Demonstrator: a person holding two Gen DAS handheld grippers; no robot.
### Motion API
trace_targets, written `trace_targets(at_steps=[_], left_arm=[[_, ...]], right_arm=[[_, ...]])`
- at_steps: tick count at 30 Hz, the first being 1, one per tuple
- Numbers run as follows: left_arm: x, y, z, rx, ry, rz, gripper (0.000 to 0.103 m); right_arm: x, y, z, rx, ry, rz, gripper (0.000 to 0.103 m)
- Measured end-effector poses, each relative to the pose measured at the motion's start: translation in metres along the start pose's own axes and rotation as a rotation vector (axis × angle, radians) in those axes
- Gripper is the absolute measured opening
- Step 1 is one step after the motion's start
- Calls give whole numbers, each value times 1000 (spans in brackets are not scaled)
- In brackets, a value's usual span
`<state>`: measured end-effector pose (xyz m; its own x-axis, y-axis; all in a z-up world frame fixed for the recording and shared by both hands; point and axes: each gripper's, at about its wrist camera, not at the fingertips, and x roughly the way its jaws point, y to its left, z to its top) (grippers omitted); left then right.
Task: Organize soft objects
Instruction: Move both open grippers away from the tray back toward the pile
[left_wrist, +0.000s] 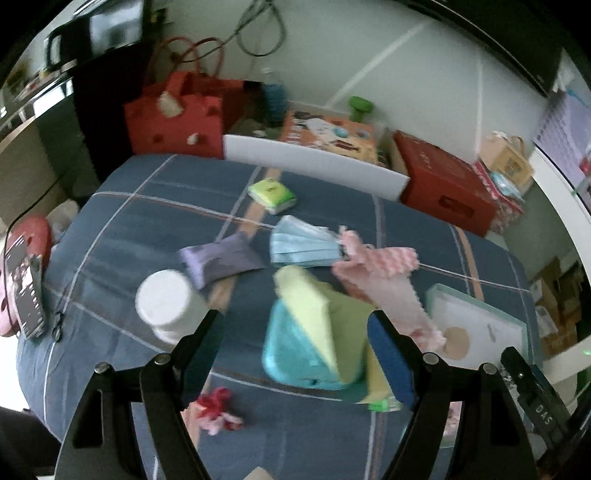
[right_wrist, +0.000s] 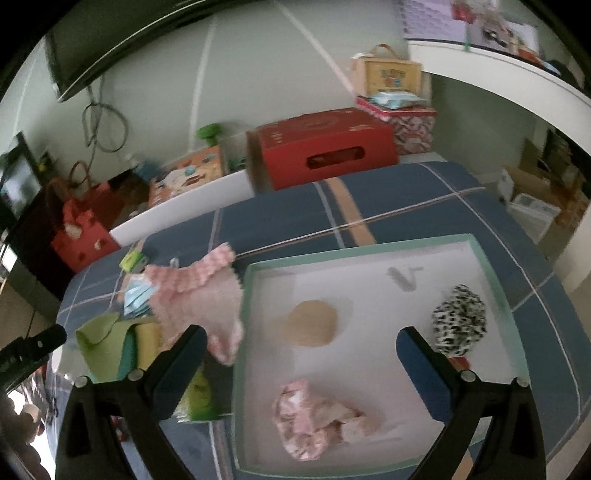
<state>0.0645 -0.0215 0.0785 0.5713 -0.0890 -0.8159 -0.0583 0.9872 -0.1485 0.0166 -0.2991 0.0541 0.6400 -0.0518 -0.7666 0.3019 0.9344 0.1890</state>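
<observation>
Holding both grippers wide open and empty, your right gripper (right_wrist: 301, 345) is above the tray (right_wrist: 369, 245), your left gripper (left_wrist: 295, 328) beside it over the folded cloths (left_wrist: 314, 325)

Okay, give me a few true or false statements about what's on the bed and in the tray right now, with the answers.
1. The tray holds a spotted black-and-white scrunchie. True.
2. The tray is completely empty. False: it also holds a pink scrunchie.
3. The blue face masks lie beside a pink checked cloth. True.
4. The left gripper is clamped on the white cup. False: its jaws are open, nothing between them.
5. The right gripper is open. True.
</observation>
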Motion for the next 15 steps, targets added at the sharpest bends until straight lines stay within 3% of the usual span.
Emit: trace_targets(at_steps=[3,15], left_arm=[[-1,16,-5,-23,3,26,95],[21,53,-33,-54,103,43,95]], right_arm=[[-2,15,-2,-36,2,44,103],[0,84,-36,-212,45,162,103]])
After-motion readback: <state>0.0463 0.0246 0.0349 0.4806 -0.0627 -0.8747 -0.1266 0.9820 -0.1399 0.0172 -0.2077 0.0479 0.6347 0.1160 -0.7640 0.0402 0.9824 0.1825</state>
